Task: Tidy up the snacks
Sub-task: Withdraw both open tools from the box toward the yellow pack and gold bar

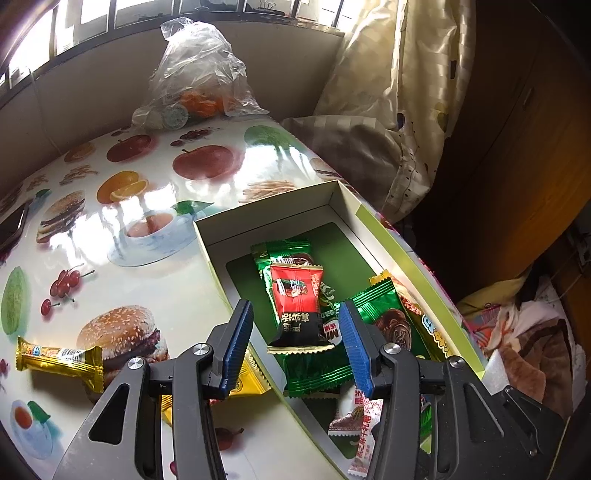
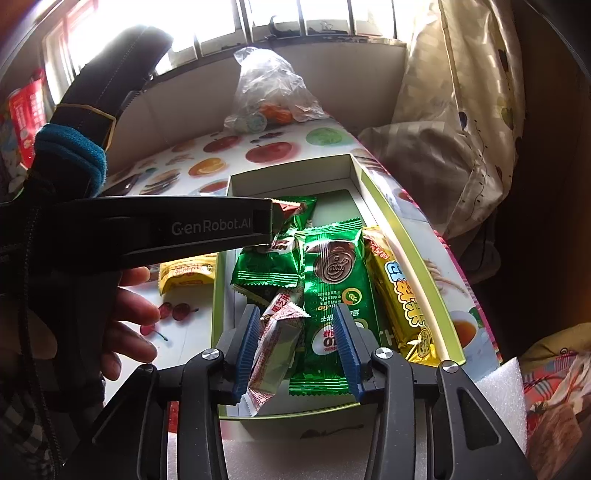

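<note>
Left gripper (image 1: 295,341) fingers apart over red-and-black snack packet (image 1: 297,306) in shallow white cardboard box (image 1: 280,203). Right gripper (image 2: 297,345) fingers apart, straddling white-red wrapper (image 2: 275,347), pads clear.

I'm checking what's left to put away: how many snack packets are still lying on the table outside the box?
2: a gold bar by the printed burger and a yellow packet beside the box's left wall. Others may be hidden behind the tongs.

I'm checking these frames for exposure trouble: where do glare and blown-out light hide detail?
Left wrist view: window glare streaks the glossy tablecloth, washing out its prints; the right side is dark. Right wrist view: the window is blown out white, and a bright strip runs along the box wall.
</note>
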